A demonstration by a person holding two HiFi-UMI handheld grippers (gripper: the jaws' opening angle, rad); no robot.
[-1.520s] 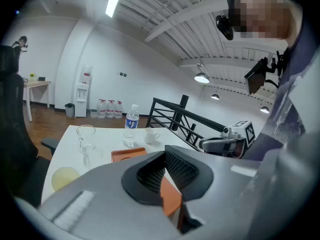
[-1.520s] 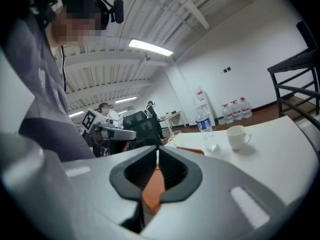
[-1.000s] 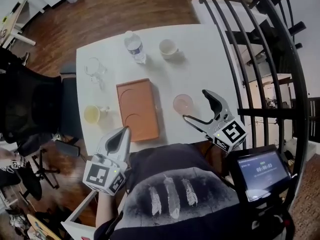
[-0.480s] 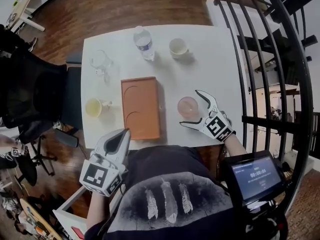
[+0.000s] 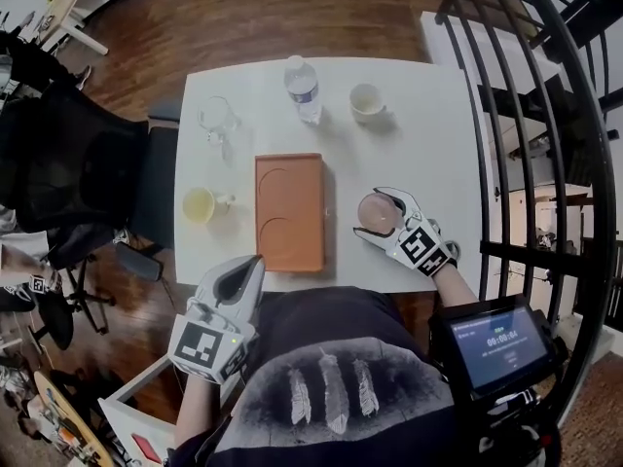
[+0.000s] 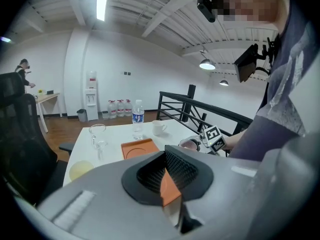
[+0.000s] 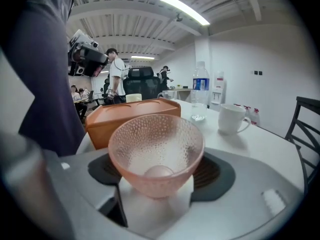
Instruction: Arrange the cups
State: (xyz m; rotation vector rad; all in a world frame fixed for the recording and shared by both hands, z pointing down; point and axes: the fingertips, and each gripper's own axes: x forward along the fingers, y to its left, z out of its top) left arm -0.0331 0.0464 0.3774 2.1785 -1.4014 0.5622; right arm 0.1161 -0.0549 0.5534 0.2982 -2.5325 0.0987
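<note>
Pink dimpled glass, the pink cup (image 5: 380, 210) stands on the table (image 5: 428, 144) at 3 o'clock from the tray (image 5: 307, 212), just beside its long edge. The right gripper (image 5: 373, 218) reaches in from 5 o'clock. Its jaws have just been closing, and their pads now press on the cup's two sides. The orange tray lies mid-table with two round recesses, both bare. A yellow cup (image 5: 200, 204) sits at its 9 o'clock, a glass mug (image 5: 217, 117) at 10 o'clock, a bottle (image 5: 305, 89) at 12 and a white mug (image 5: 366, 100) at 1 o'clock, all apart from one another. The left gripper (image 5: 253, 264) hangs at 7 o'clock, off the table's near edge, jaws together on nothing. The tabletop is plain white and square. Dark wood floor (image 5: 243, 17) runs beyond it, a black chair (image 5: 68, 163) stands at 9 o'clock and a black railing (image 5: 545, 115) curves past at 3 o'clock. White walls and a beamed ceiling with strip lights close the room.
</note>
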